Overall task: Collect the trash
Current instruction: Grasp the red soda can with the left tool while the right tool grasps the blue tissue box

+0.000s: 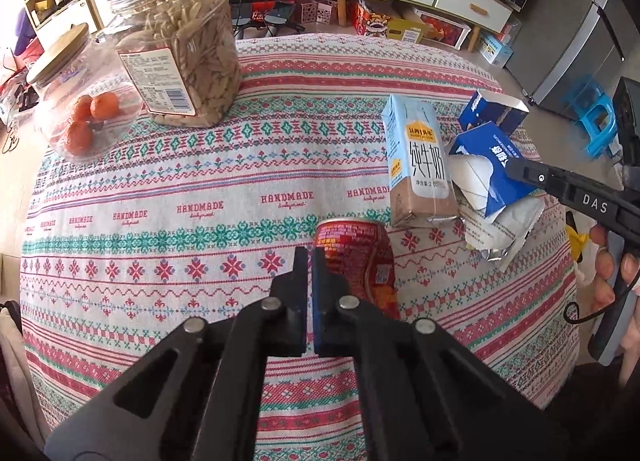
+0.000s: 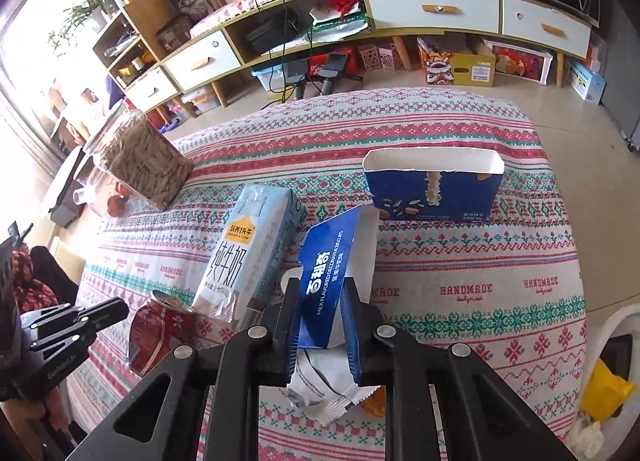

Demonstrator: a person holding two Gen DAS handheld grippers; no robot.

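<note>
My left gripper (image 1: 310,257) is shut, with nothing showing between its fingers. A dented red can (image 1: 360,257) stands just right of its fingertips; I cannot tell if they touch. In the right wrist view the left gripper (image 2: 120,309) sits at the can's (image 2: 160,325) left side. My right gripper (image 2: 322,293) is shut on a torn blue biscuit box (image 2: 326,261), tilted up off the cloth. From the left wrist view, the right gripper (image 1: 514,169) pinches that box (image 1: 488,165). A light-blue milk carton (image 1: 420,165) stands between can and box. A white wrapper (image 2: 320,393) lies under the box.
The other half of the blue box (image 2: 432,189) stands open further back. A tall jar of seeds (image 1: 180,53) and a jar with oranges (image 1: 76,113) stand at the far left of the patterned tablecloth (image 1: 200,245). A yellow bag (image 2: 604,389) lies off the table's right edge.
</note>
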